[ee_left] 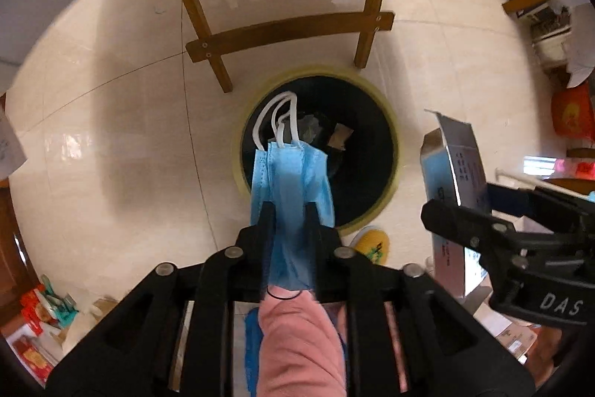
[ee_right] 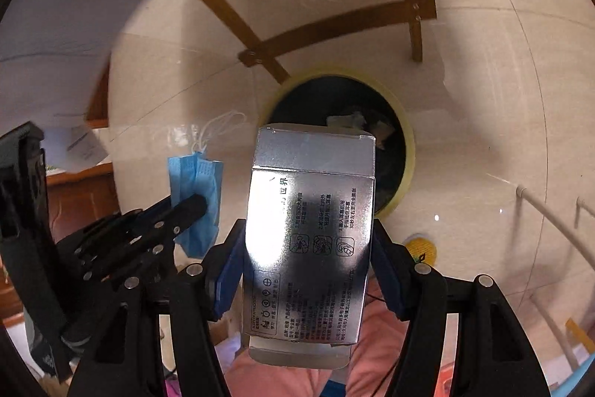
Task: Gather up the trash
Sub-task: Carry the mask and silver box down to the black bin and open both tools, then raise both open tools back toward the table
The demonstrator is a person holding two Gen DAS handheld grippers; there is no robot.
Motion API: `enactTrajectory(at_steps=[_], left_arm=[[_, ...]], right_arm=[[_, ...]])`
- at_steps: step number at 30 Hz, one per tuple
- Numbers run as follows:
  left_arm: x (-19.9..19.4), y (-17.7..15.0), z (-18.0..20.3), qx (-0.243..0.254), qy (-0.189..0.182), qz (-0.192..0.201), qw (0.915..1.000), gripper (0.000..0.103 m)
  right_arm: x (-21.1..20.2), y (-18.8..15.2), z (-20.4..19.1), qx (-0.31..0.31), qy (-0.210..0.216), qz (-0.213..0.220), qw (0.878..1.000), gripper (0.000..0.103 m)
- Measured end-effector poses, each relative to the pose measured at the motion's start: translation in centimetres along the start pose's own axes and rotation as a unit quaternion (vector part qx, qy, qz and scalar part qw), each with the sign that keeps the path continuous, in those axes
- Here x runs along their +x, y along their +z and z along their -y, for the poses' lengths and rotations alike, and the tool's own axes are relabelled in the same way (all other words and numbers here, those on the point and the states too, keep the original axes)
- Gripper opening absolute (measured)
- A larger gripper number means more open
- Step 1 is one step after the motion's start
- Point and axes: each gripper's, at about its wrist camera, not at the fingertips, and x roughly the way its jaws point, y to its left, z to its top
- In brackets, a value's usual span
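My left gripper [ee_left: 289,207] is shut on a folded blue face mask [ee_left: 292,173] with white ear loops, held above the near rim of a round bin [ee_left: 390,121] with a yellow rim and black liner. The bin holds some scraps. My right gripper [ee_right: 308,229] is shut on a silver mask box [ee_right: 308,240], open at its top flap, held above the floor just short of the bin [ee_right: 407,144]. The box [ee_left: 455,173] and right gripper show at the right of the left wrist view; the mask [ee_right: 195,188] and left gripper show at the left of the right wrist view.
A wooden chair [ee_left: 282,32] stands on the cream tiled floor just behind the bin. A yellow slipper [ee_left: 372,242] lies by the bin's near side. Cluttered shelves [ee_left: 546,21] stand at the right, packets [ee_left: 41,307] at the lower left. A white rack [ee_right: 550,222] is at the right.
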Motion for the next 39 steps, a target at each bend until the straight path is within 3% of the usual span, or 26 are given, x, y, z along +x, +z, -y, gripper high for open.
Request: enactTrajectory(at_steps=[1, 3, 7, 8, 12, 22, 26, 28, 32, 39], left_arm=[[0.5, 0.1, -0.1, 0.0, -0.001, -0.001, 1.0, 0.025], [1.0, 0.5, -0.2, 0.0, -0.001, 0.001, 1.0, 0.041], [1.7, 1.3, -1.1, 0.006, 0.002, -0.003, 1.0, 0.048], [1.9, 1.6, -1.5, 0.005, 0.007, -0.005, 1.0, 0.056], [2.2, 2.3, -2.8, 0.004, 0.02, 0.001, 0.9998, 0.079], [0.4, 2.8, -3.3, 0.004, -0.001, 0.031, 0.9995, 0.078], [-1.2, 2.5, -2.5, 0.011, 0.019, 0.046, 0.9987, 0.077], [-2.2, 2.4, -1.9, 0.02, 0.025, 0.05, 0.9982, 0.072], [-4.9, 2.1, -0.9, 0.028, 0.016, 0.058, 0.9978, 0.06], [-12.2, 1.8, 0.4, 0.023, -0.002, 0.083, 0.9963, 0.06]], right_arm=[[0.8, 0.2, 0.4, 0.001, -0.006, -0.003, 1.0, 0.063], [2.0, 1.5, 0.3, 0.001, -0.013, -0.008, 1.0, 0.064], [4.0, 3.4, -0.3, 0.006, -0.021, -0.012, 1.0, 0.072], [4.3, 3.8, -0.4, 0.008, -0.025, -0.012, 1.0, 0.078], [4.7, 4.5, -0.2, 0.017, -0.033, -0.006, 0.999, 0.086], [2.5, 3.6, -0.8, 0.025, -0.035, 0.019, 0.999, 0.087], [0.6, 2.7, -1.5, 0.022, -0.033, 0.031, 0.999, 0.087], [-0.4, 2.3, -1.8, 0.02, -0.033, 0.037, 0.999, 0.087], [-3.2, 1.3, -2.5, 0.026, -0.029, 0.054, 0.998, 0.087], [-10.6, -0.6, -4.1, 0.027, -0.018, 0.101, 0.994, 0.087]])
